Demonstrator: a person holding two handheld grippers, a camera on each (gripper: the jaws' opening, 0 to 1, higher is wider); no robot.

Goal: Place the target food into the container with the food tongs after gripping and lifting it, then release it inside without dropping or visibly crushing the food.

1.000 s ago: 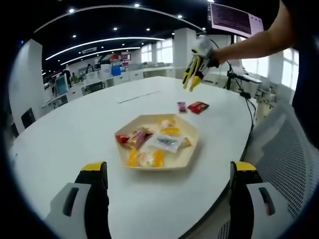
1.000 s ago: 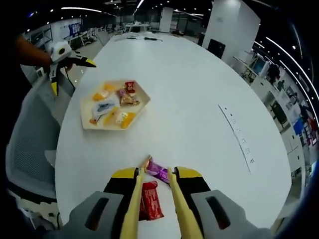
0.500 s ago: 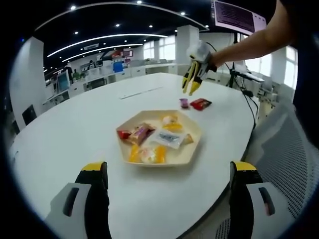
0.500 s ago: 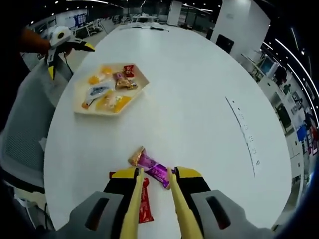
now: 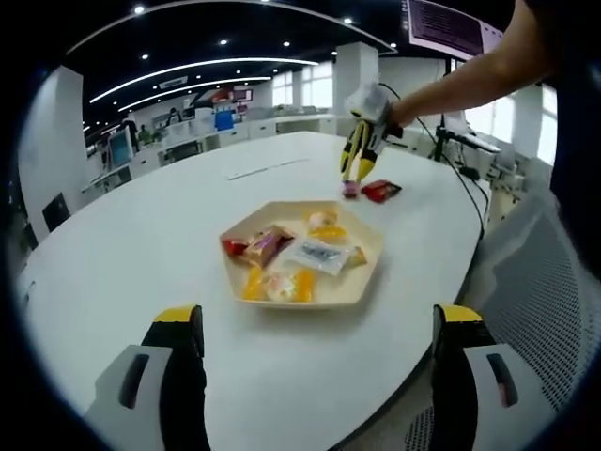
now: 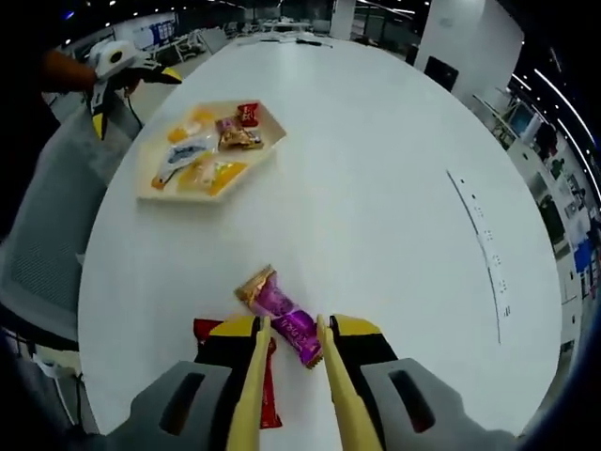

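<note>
Big open-plan office with strip lights overhead, and a smooth white oval table (image 6: 376,188) takes up most of both views. Going left to right in the right gripper view: the left gripper (image 6: 120,83) hangs at the table's far-left edge, jaws spread wide with nothing in them. Next comes a pale hexagonal tray (image 6: 271,134) loaded with small shiny wrapped snacks, roughly seven from what I can count, in orange, yellow, red and clear-white. Near the camera, a flat red packet (image 6: 268,399) lies partly under the right gripper (image 6: 286,343). Just right of it, the crinkly purple candy wrapper (image 6: 283,322) with a gold twisted end sits between the two long yellow tong tips; those are narrowed around it, though I can't tell if they're actually pinching it. In the left gripper view the same tray (image 5: 368,268) sits mid-table with both loose packets beyond it.
</note>
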